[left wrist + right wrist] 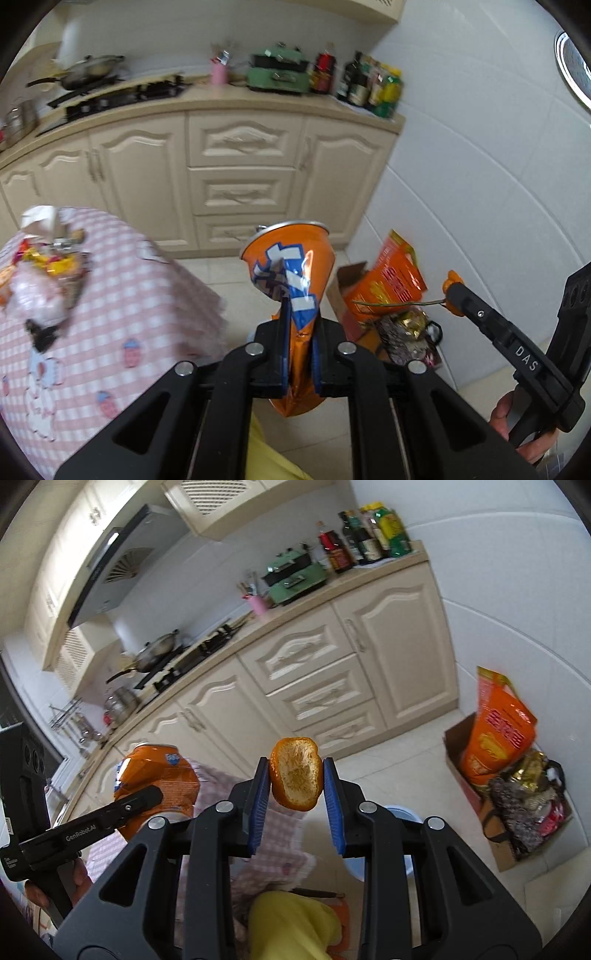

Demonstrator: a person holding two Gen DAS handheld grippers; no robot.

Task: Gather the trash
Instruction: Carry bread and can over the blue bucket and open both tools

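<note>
A crushed orange aluminium soda can (pixel 291 280) is pinched flat between the nearly closed fingers of the left gripper (pixel 298 325), its open rim projecting beyond the tips. A curled piece of orange peel (pixel 295 777) is clamped between the partly closed fingers of the right gripper (pixel 295 775). Both are held raised, probably for carrying to a bin. Beyond the fingers, a pale blue basin (pixel 402 814) is partly seen; farther off, a cardboard box of bags (pixel 476 771).
</note>
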